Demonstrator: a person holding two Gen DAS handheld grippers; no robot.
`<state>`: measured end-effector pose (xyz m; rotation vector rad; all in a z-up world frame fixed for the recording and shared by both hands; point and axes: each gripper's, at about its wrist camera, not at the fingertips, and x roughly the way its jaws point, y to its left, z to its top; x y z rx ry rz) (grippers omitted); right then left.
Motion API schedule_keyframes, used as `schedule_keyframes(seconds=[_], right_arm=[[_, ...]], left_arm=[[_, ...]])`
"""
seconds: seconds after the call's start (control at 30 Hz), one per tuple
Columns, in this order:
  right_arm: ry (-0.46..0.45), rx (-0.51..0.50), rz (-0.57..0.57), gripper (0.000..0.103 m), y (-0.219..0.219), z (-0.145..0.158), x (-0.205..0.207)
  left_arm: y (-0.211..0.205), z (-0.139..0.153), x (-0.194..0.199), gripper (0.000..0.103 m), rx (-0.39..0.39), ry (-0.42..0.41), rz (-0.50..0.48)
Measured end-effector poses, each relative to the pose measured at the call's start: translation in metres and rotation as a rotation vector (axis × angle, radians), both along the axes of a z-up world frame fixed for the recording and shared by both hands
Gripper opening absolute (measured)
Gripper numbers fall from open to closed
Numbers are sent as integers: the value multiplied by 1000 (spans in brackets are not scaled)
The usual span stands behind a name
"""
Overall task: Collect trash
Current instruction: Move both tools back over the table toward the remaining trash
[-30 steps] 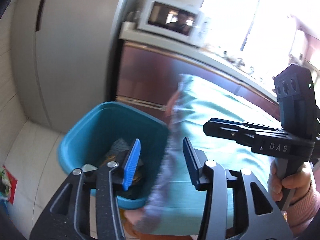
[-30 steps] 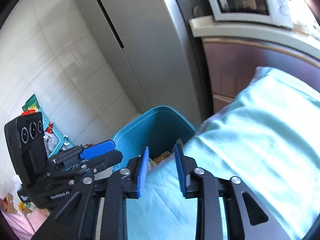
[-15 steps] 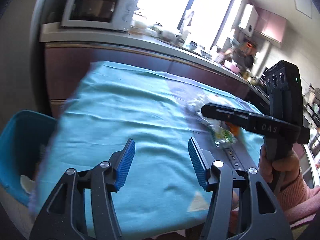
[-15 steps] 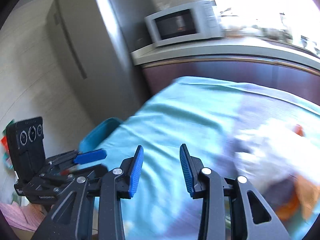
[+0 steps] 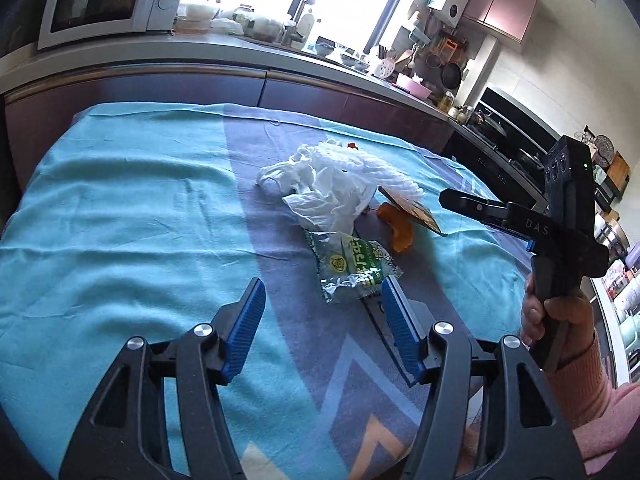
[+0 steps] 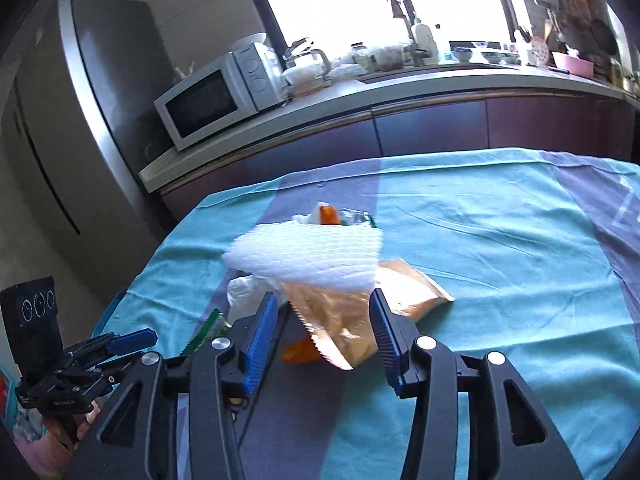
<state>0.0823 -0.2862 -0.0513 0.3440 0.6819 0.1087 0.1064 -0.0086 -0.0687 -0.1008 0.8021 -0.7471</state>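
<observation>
A heap of trash lies on the teal tablecloth (image 5: 120, 208): a crumpled white plastic bag (image 5: 320, 188), a white foam net (image 6: 308, 254), a green snack wrapper (image 5: 352, 266), orange peel (image 5: 398, 230) and a tan foil packet (image 6: 360, 312). My left gripper (image 5: 323, 310) is open and empty, just short of the green wrapper. My right gripper (image 6: 322, 326) is open and empty, its jaws standing either side of the tan packet, above the cloth.
A kitchen counter (image 5: 280, 64) with a microwave (image 6: 216, 96) runs behind the table. A grey fridge (image 6: 60, 140) stands at the left. A rim of the blue bin (image 6: 110, 306) shows past the table's left edge.
Both grippers swung away from the blue bin to the table and moved in on the trash heap. Both stayed open and empty, the right jaws now wider.
</observation>
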Motion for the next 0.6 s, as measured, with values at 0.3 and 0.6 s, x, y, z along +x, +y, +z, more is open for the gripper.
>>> schedule_keyframes(seconds=[0.3, 0.6], right_arm=[[56, 163, -51, 50, -27, -31, -2], [-7, 193, 15, 51, -27, -14, 27]], left_arm=[[-30, -16, 18, 62, 45, 82, -29], [-37, -24, 34, 56, 8, 153, -35]])
